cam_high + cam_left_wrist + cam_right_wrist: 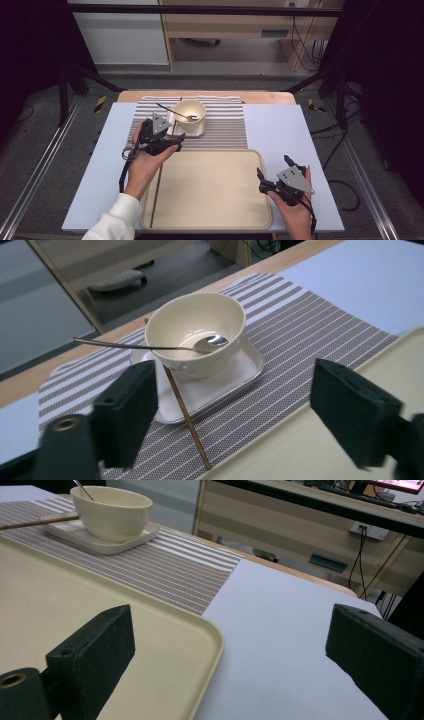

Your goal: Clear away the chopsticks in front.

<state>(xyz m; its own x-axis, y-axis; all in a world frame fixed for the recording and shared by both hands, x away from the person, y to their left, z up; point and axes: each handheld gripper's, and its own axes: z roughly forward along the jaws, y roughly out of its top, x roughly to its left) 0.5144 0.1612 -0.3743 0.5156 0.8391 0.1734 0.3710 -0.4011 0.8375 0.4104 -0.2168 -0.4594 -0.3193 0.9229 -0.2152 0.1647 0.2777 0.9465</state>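
Tongs first: my right tongs (pixel 272 172) hung spread and empty over the near right corner of the tray (pixel 215 220), and in the right gripper view (pixel 225 645) the tray's rim and the bare counter (pixel 280 630) lay between the jaws. My left tongs (pixel 170 141) were spread too, gripping nothing, poised just past the tray's far left edge and aimed at the dishes. Beyond them, in the left gripper view, the chopstick (pixel 187 417) leaned off the small white plate (pixel 245 367) onto the striped mat (pixel 310 335), and the bowl (pixel 200 335) stood on that plate with the spoon (pixel 150 345) resting in it, handle out over the rim. I judged the step to be the approach: nothing was lifted yet, and the tray was bare. The next move, as I read it, called for easing the left tongs forward and low, straddling the plate's near edge or the chopstick squarely before closing, without nudging the bowl.
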